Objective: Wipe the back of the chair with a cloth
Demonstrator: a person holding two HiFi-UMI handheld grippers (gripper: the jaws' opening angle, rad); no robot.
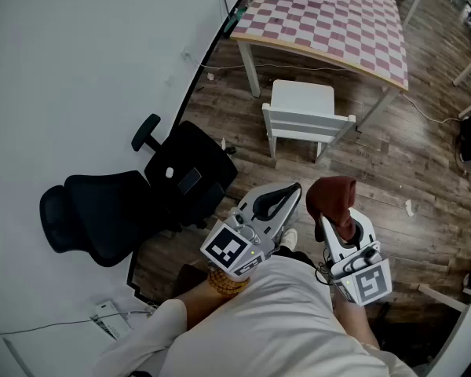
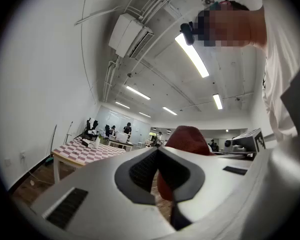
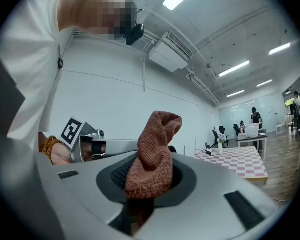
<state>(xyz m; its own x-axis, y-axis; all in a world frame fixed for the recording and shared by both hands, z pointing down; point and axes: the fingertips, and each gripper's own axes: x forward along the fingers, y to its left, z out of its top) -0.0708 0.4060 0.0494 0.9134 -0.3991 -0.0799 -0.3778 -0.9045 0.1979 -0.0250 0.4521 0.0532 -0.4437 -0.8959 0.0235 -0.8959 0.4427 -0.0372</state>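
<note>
A black chair (image 1: 180, 181) stands by the wall (image 1: 78, 45) on the wood floor (image 1: 424, 179). In the head view its back faces right and its seat lies to the left.

The left tongs (image 1: 292, 191) are held level just right of the chair's back, near it but not touching. In the left gripper view these tongs (image 2: 158, 156) are pressed together at the tips, with nothing between them.

The right tongs (image 1: 330, 220) lie further right of the chair, side by side with the left pair. They are clamped on a red-brown cloth (image 1: 332, 197). In the right gripper view these tongs (image 3: 149, 176) pinch the lower end of the cloth (image 3: 155, 149), while the rest bunches up above the pads and folds over at the top. The cloth is well clear of the chair. It also shows in the left gripper view (image 2: 190, 136), beyond the closed tips.

Past the chair, up and to the right in the head view, stands a white chair (image 1: 302, 115), apart from it. Further the same way is a bench (image 1: 337, 22) with a pink and white checked top. The wrist behind the left tongs wears a bead bracelet (image 1: 224, 283).
</note>
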